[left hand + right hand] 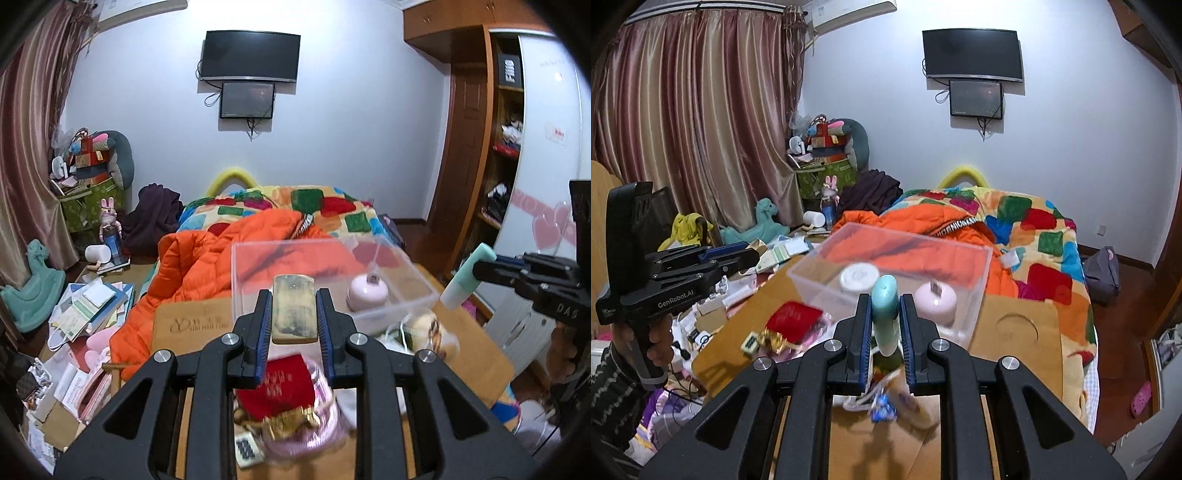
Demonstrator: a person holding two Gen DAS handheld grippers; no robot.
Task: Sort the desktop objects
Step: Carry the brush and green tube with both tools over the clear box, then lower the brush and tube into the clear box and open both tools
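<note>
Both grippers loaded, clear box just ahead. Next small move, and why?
Probably carry the left gripper forward over the clear box and release. It is shut on a tan block, the box is open-topped, and the right gripper holding the teal tube stands off to the side.

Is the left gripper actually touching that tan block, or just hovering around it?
Touching. The left wrist view shows the left gripper with both blue pads pressed flush against the sides of the tan block, lifted clear of the wooden desk.

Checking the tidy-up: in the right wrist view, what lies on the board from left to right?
Mahjong tile → red pouch → white round jar in the clear box → teal tube in the right gripper → pink round case.
</note>
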